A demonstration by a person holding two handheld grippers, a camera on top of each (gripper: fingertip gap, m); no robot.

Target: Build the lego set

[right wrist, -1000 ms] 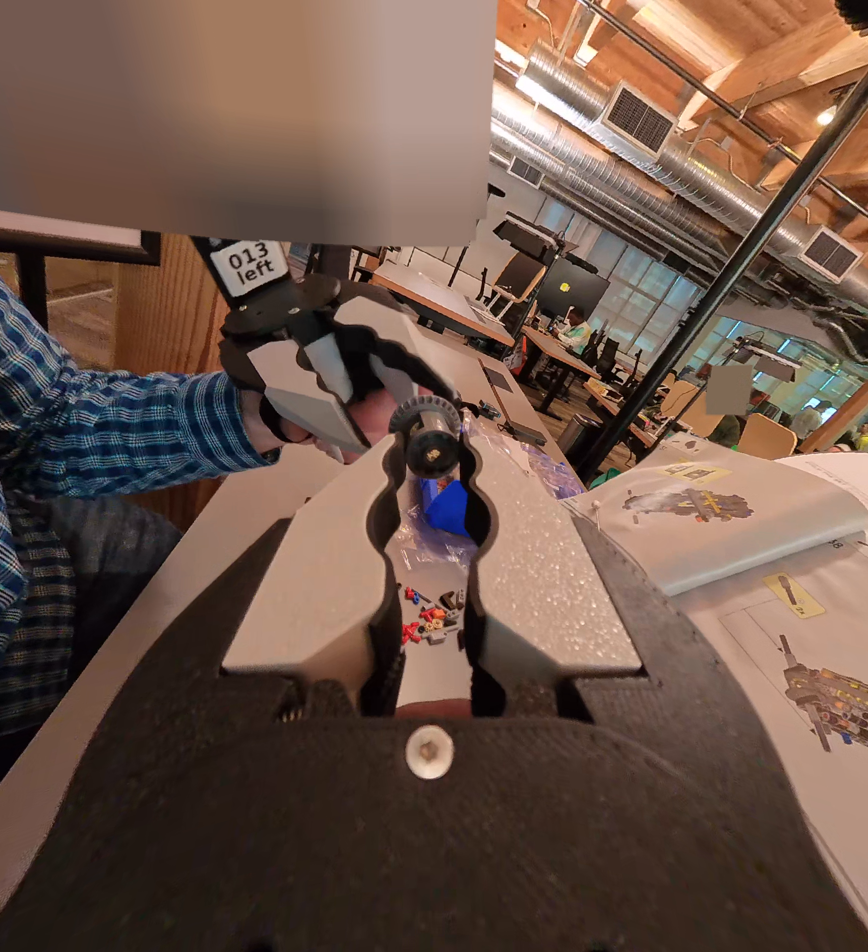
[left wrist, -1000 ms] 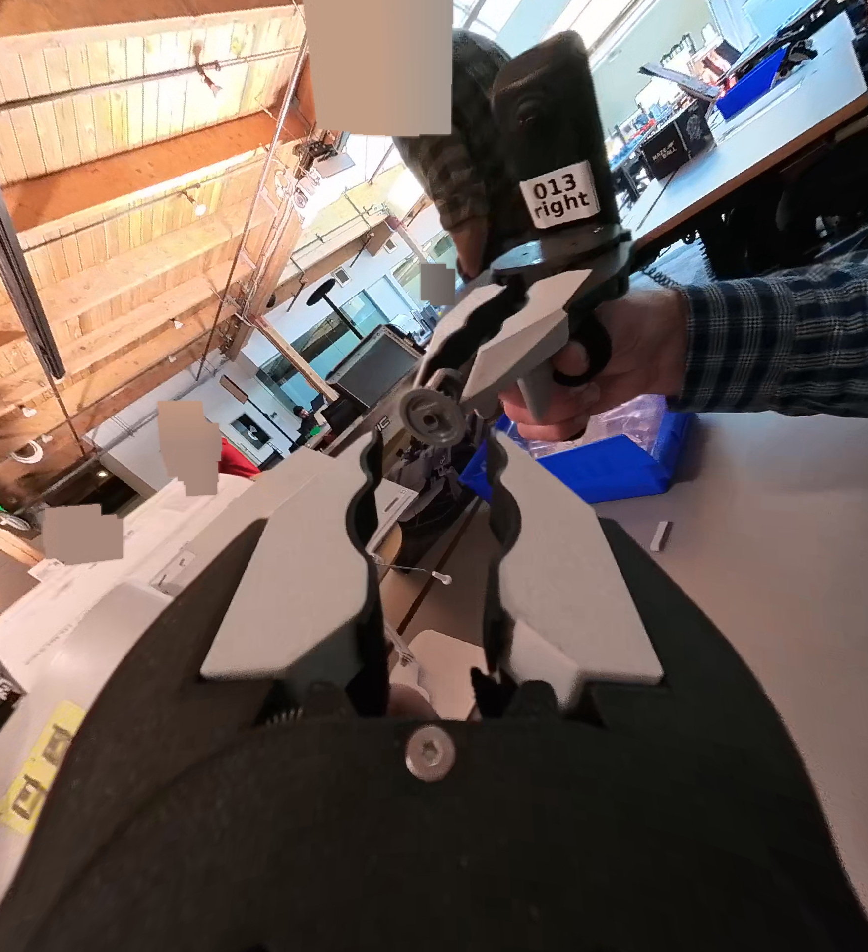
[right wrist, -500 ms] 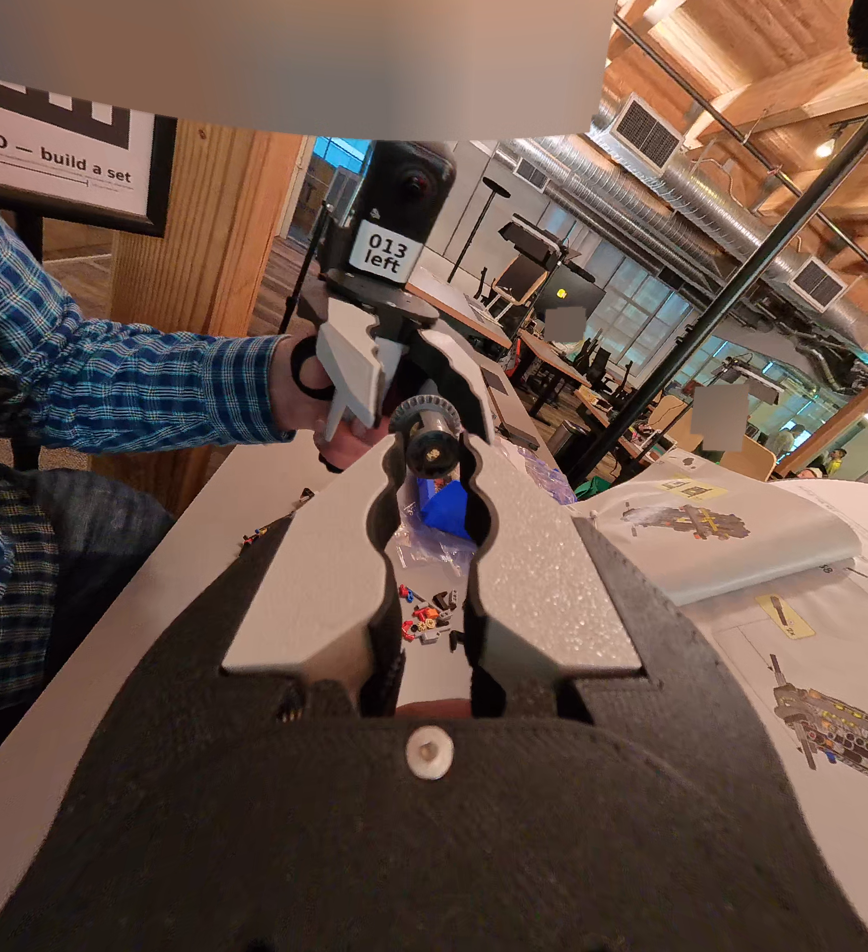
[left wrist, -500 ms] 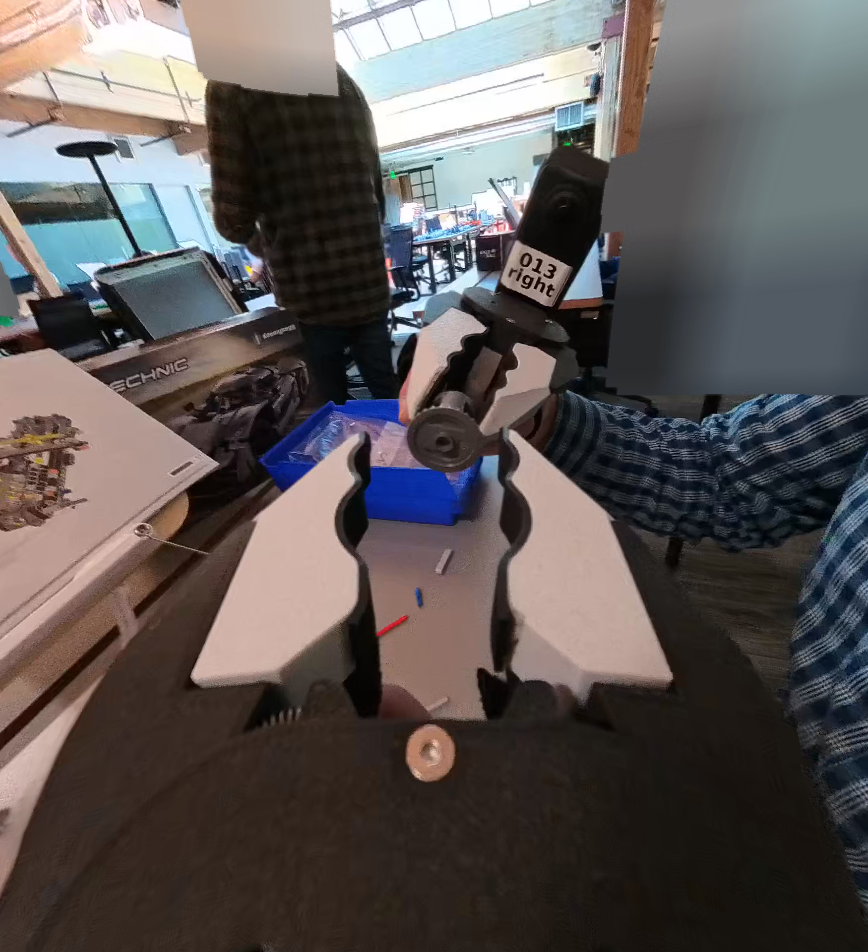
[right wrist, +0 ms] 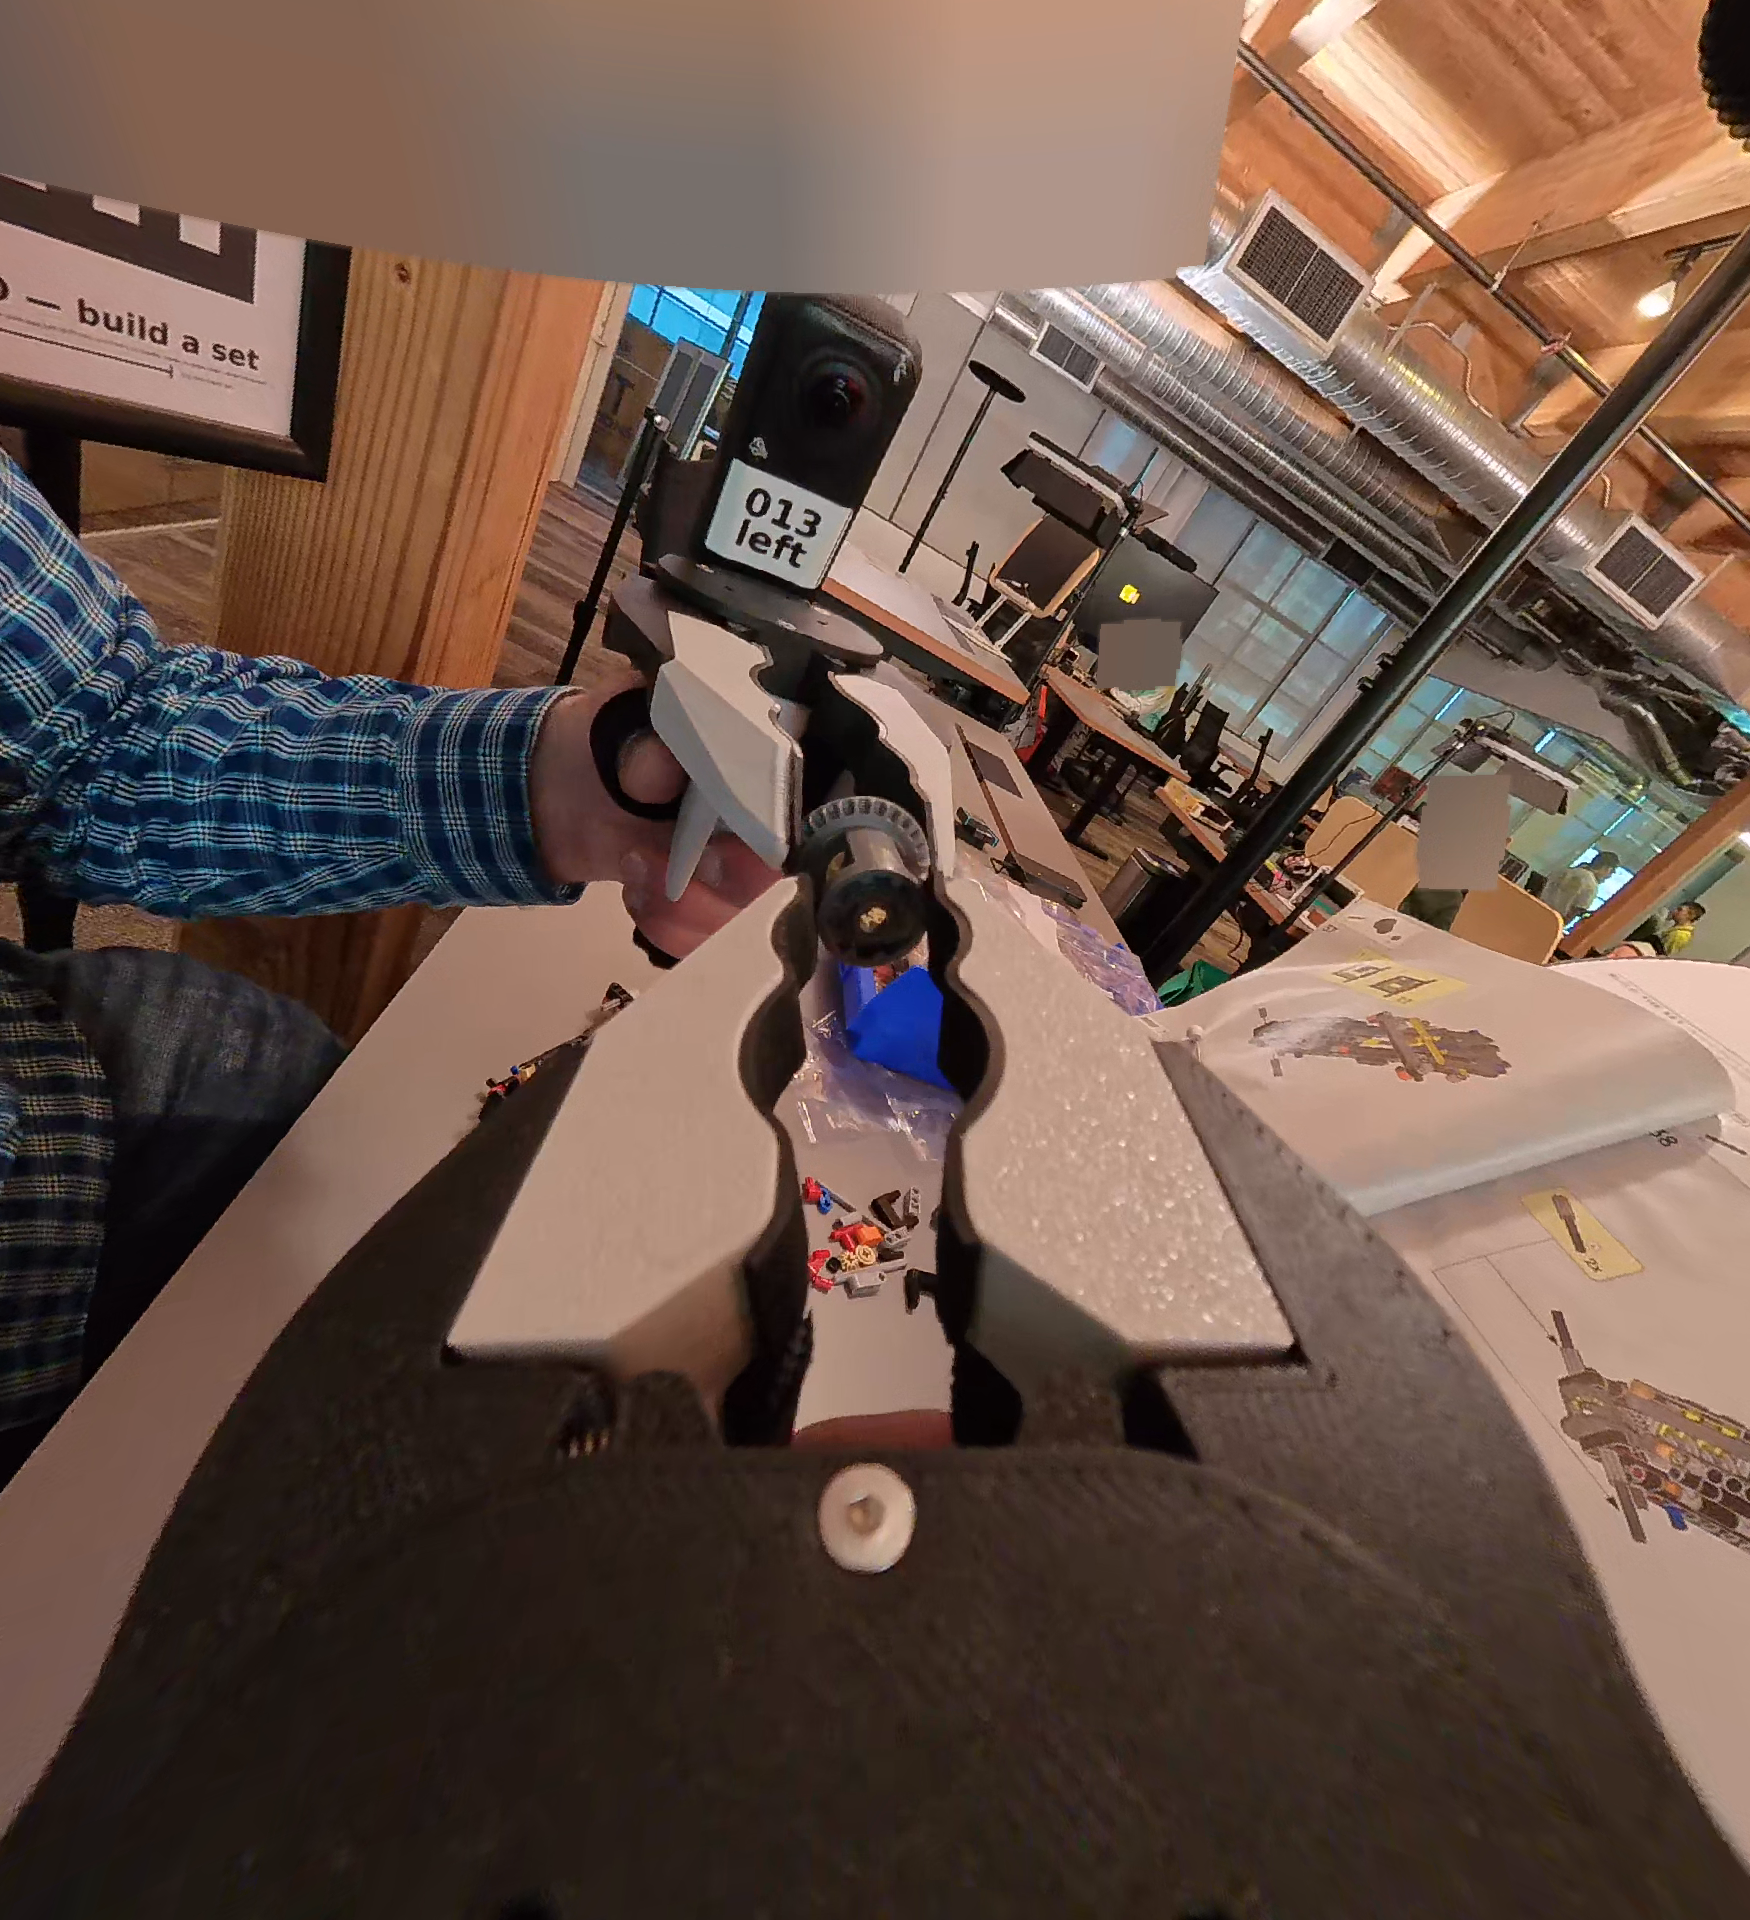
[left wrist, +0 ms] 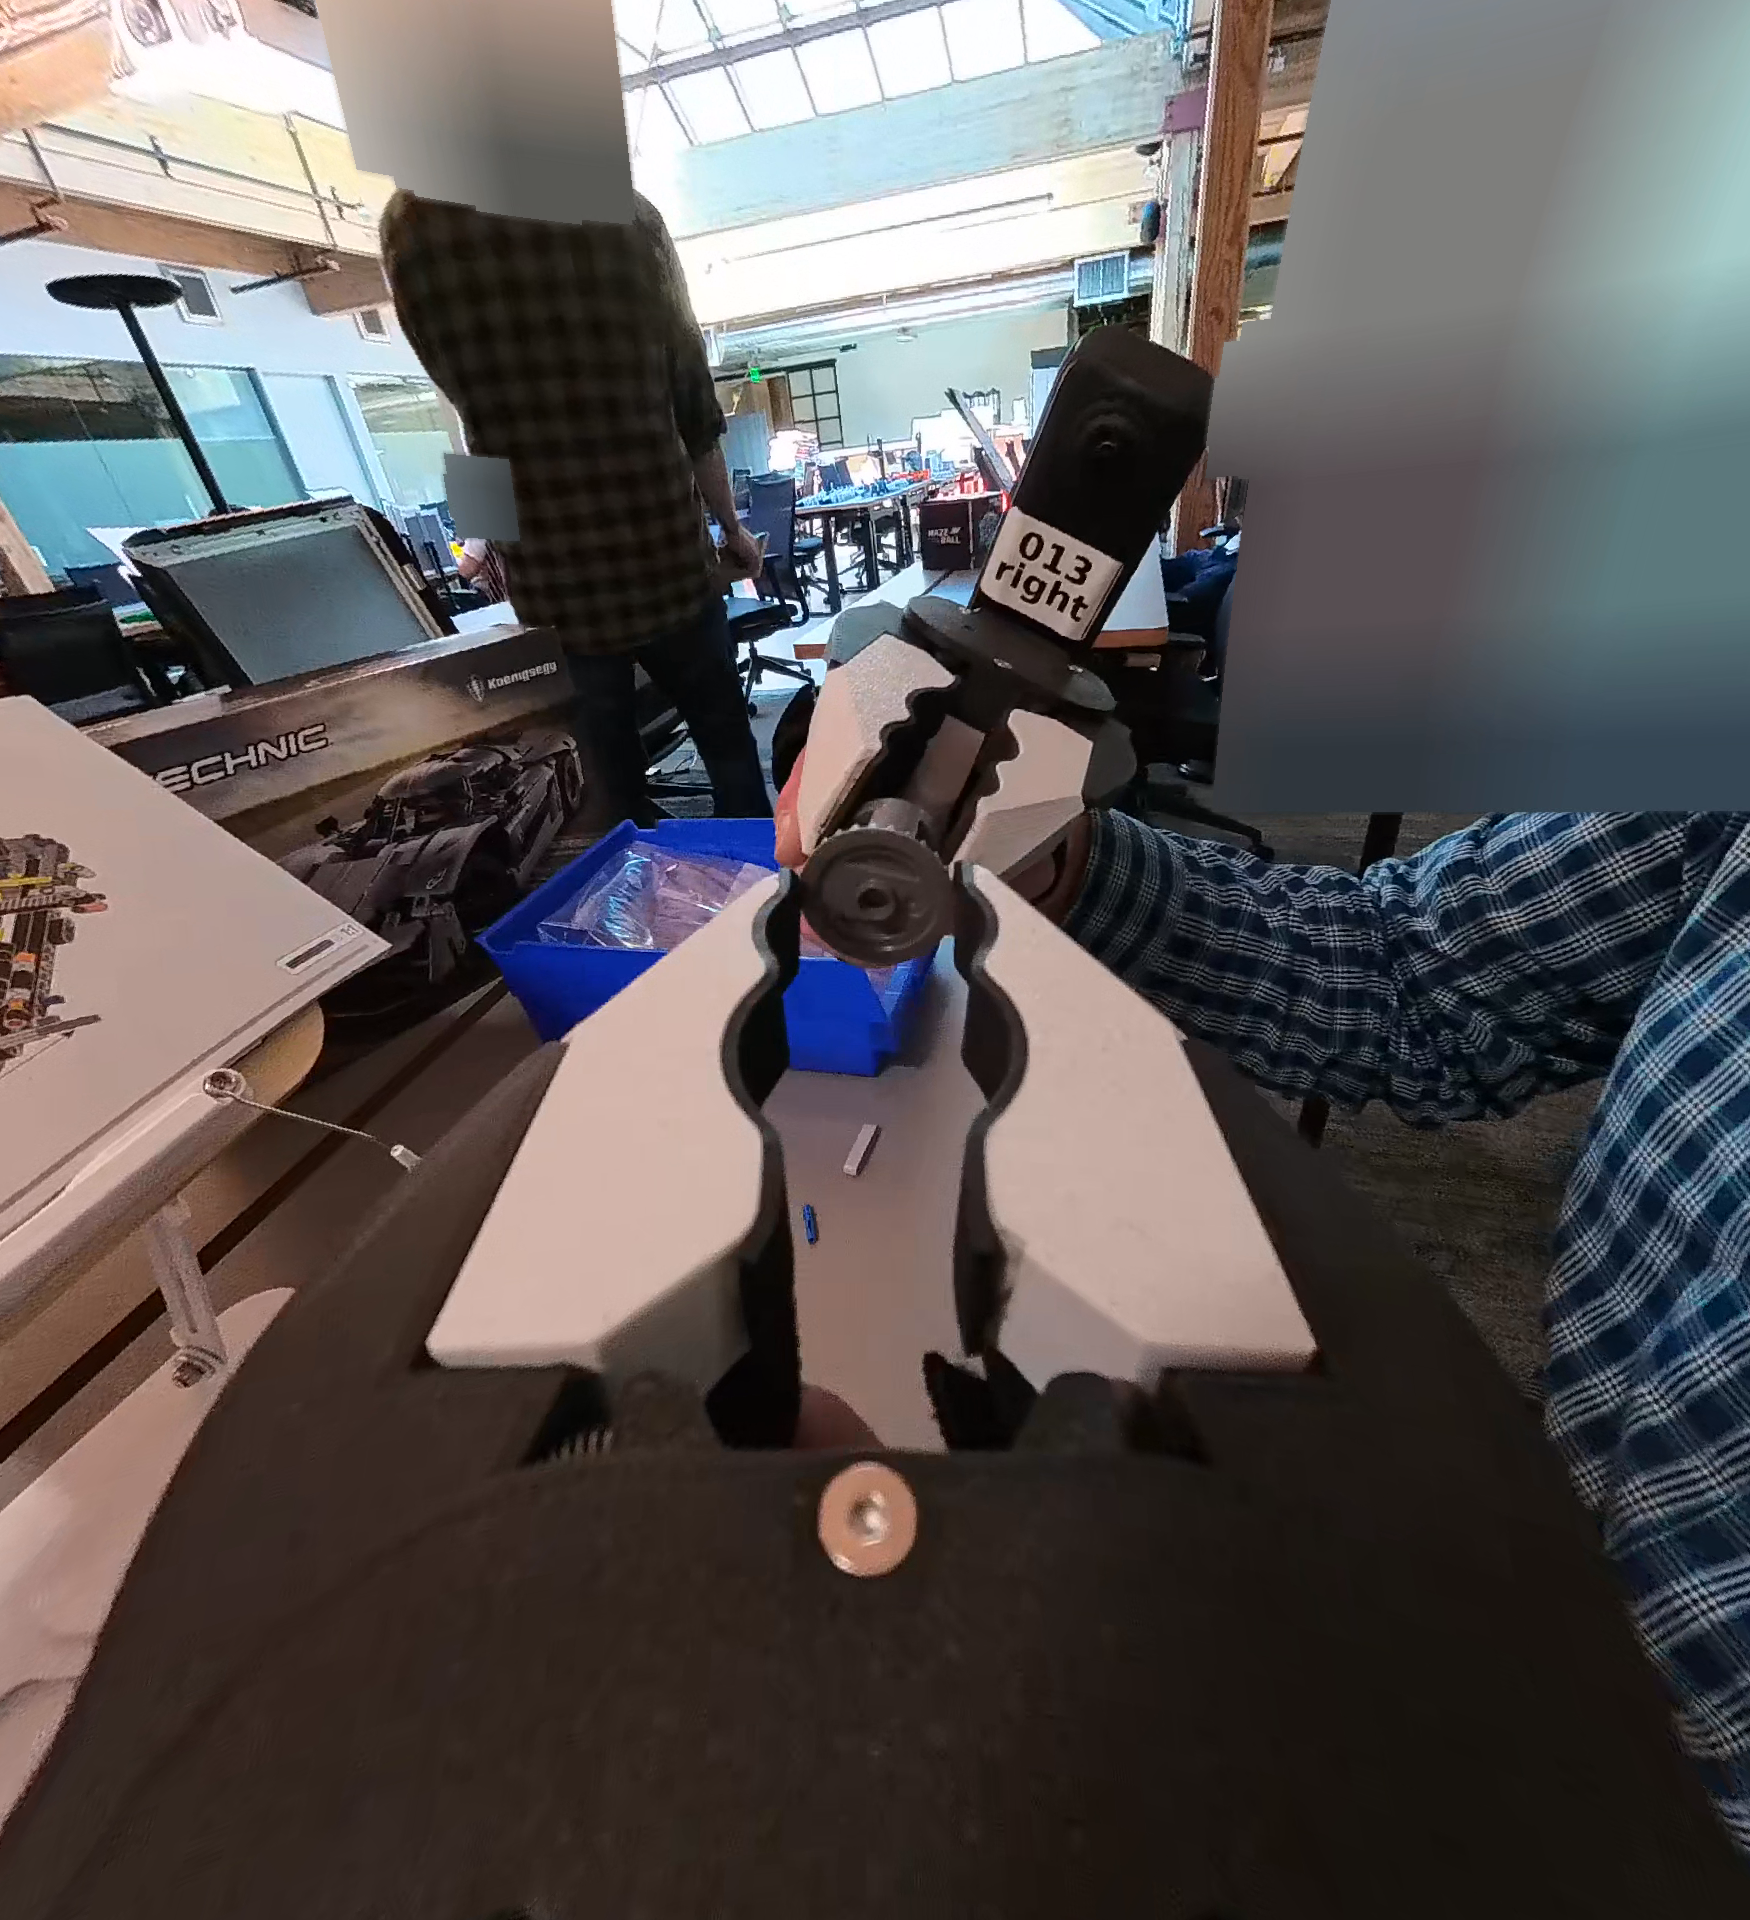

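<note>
A dark grey round lego piece with a toothed gear ring is held in the air between both grippers. In the left wrist view its flat disc face [left wrist: 876, 899] sits between my left gripper's [left wrist: 876, 906] fingertips, and both pads touch its rim. My right gripper [right wrist: 871, 920] is shut on the piece's drum end [right wrist: 869, 914]. The right wrist view shows the left gripper [right wrist: 866, 821] from the front, its fingers closed on the gear ring [right wrist: 866, 826]. The right gripper [left wrist: 902, 826] faces me in the left wrist view.
A blue bin [left wrist: 705, 997] with plastic bags stands on the white table [left wrist: 881, 1226], with the set's box [left wrist: 383, 748] behind. An open instruction booklet [left wrist: 71, 935] lies at the left. Loose small pieces [right wrist: 860, 1236] lie below. A person [left wrist: 559, 416] stands behind. My left and right fingertips are right by each other.
My left gripper swung round to face the right one, opened wider, then closed its fingers onto the gear end. The right gripper kept its hold on the piece throughout.
</note>
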